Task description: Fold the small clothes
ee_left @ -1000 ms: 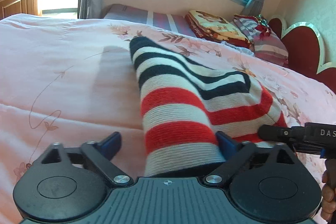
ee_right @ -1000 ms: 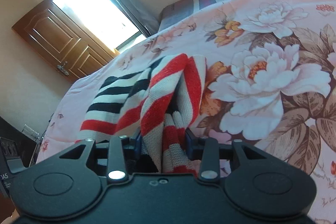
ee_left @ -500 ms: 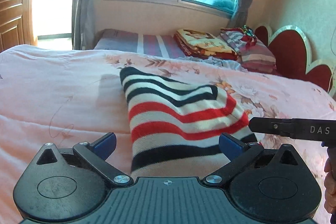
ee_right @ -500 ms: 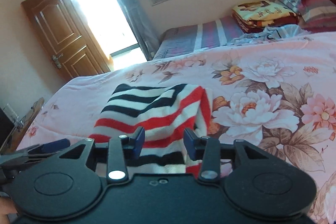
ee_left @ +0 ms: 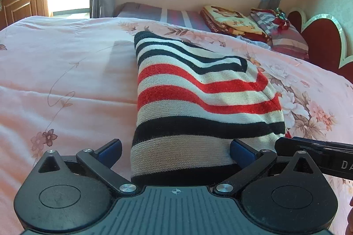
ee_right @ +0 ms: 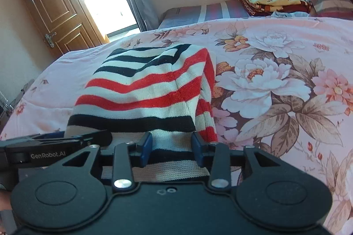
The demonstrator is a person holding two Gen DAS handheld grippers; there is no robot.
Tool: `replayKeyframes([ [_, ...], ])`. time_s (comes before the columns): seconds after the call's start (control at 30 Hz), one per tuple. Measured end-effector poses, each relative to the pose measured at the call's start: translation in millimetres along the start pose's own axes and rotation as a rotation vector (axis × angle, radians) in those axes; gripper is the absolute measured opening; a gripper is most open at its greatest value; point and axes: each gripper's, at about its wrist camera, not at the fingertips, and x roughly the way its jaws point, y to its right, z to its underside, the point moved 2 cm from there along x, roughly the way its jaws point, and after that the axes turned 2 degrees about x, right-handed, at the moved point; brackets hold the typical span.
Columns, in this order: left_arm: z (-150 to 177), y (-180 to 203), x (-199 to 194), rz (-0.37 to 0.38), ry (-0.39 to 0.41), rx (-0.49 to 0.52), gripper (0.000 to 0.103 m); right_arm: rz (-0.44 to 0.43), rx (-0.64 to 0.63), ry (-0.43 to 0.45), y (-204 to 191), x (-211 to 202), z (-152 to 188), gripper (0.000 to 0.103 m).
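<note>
Since the earlier frames, both grippers have been drawn back and the striped knit garment (ee_left: 198, 102) has been spread from a bunched ridge into a flatter, wider fold. Its near edge is lifted between the tools while its far end rests on the pink floral bedspread (ee_left: 66, 85).

The garment is a ribbed knit with horizontal bands of black, cream and red. A folded upper layer forms a pointed flap toward the far right. The bedspread is smooth, with printed vines at left and large peonies at right.

The left gripper (ee_left: 175, 152) is pointed downward over the near left corner of the garment. Its blue pads (ee_left: 110, 150) are held wide apart; the cloth passes between them, the right pad lying against its edge and the left pad clear of it. The right gripper (ee_right: 172, 146) is angled down likewise, its blue pads (ee_right: 146, 148) partly closed and clamped on a gathered portion of the cream and black hem.

In the left wrist view, the right tool's black finger is seen just beside the garment's near right edge. In the right wrist view alone, a wooden door (ee_right: 57, 12) and a hanging side layer of the garment are shown. Folded blankets (ee_left: 231, 21) lie at the far end of the bed.
</note>
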Motion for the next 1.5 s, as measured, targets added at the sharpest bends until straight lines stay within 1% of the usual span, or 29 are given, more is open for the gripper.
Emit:
replayKeyframes([
  [0.03,-0.3,4.0,-3.4,-0.004,0.0,0.019,0.103,0.004,0.0,0.01,-1.6,-6.6,0.1,0.049],
  [0.13,2.3,14.2,-10.2,-0.002,-0.003,0.048,0.103,0.099,-0.084,0.057,-9.3,-25.8,8.8,0.05],
  [0.2,5.5,18.2,-10.2,-0.026,-0.004,0.054,0.103,0.156,-0.128,0.039,-10.7,-26.1,19.6,0.049],
  [0.23,7.4,19.1,-8.3,-0.034,-0.011,0.057,0.103,0.181,-0.145,0.008,-8.7,-20.1,25.6,0.049],
  [0.27,9.4,19.4,-5.6,-0.041,-0.025,0.056,0.103,0.186,-0.144,-0.032,-5.0,-12.6,30.7,0.049],
  [0.3,11.4,18.7,-3.1,-0.039,-0.04,0.049,0.103,0.183,-0.127,-0.052,-1.0,-7.2,34.8,0.05],
  [0.33,12.7,17.9,-2.7,-0.037,-0.047,0.04,0.103,0.18,-0.106,-0.048,2.0,-6.1,36.5,0.052],
  [0.4,14.6,17.1,-3.9,-0.039,-0.053,0.031,0.103,0.181,-0.079,-0.043,3.0,-8.3,36.3,0.052],
  [0.47,15.4,18.0,-2.7,-0.049,-0.085,0.032,0.103,0.186,-0.09,-0.044,1.6,-10.4,36.9,0.054],
  [0.53,15.1,20.6,-3.4,-0.071,-0.105,0.034,0.103,0.189,-0.073,-0.048,3.7,-12.1,37.4,0.059],
  [0.63,14.9,27.5,-5.6,-0.109,-0.121,0.058,0.103,0.172,-0.025,-0.062,7.9,-14.3,38.6,0.061],
  [0.7,14.2,31.0,-7.1,-0.127,-0.141,0.06,0.103,0.173,-0.016,-0.067,8.3,-16.3,39.4,0.062],
  [0.77,14.1,32.5,-8.4,-0.136,-0.159,0.049,0.103,0.172,-0.011,-0.077,8.1,-17.9,39.5,0.071],
  [0.8,13.9,32.9,-8.2,-0.13,-0.177,0.046,0.103,0.168,-0.004,-0.084,8.2,-18.7,39.5,0.078],
  [0.83,14.1,32.9,-8.2,-0.126,-0.194,0.045,0.103,0.158,0.002,-0.092,8.1,-20.0,39.5,0.081],
  [0.87,14.4,32.8,-9.4,-0.128,-0.202,0.043,0.103,0.147,0.006,-0.101,7.7,-21.8,39.7,0.083],
  [0.93,16.0,31.0,-15.4,-0.14,-0.195,0.033,0.103,0.14,0.004,-0.126,5.9,-24.0,40.0,0.093],
  [0.97,16.8,30.2,-20.8,-0.157,-0.186,0.03,0.103,0.145,0.001,-0.139,4.7,-25.2,40.4,0.098],
  [1.0,17.2,29.7,-29.1,-0.185,-0.166,0.03,0.103,0.147,0.0,-0.151,3.5,-27.1,40.7,0.098],
  [1.07,18.0,29.0,-51.5,-0.221,-0.102,0.03,0.103,0.131,0.012,-0.163,1.6,-35.7,40.6,0.1],
  [1.17,19.9,30.1,-91.3,-0.239,-0.038,0.041,0.103,0.101,0.037,-0.187,-5.4,-56.5,39.0,0.102],
  [1.23,22.0,32.5,-118.3,-0.249,-0.023,0.05,0.103,0.106,0.019,-0.218,-13.6,-72.3,40.1,0.102],
  [1.3,25.8,34.5,-145.5,-0.252,-0.01,0.038,0.103,0.101,-0.018,-0.227,-22.0,-91.4,43.3,0.102],
  [1.4,38.0,38.4,-191.9,-0.286,0.026,-0.007,0.103,0.072,-0.091,-0.174,-34.2,-132.9,50.3,0.102],
  [1.5,54.1,47.8,-232.3,-0.297,0.043,-0.019,0.103,0.086,-0.161,-0.105,-43.3,-178.3,61.1,0.102],
])
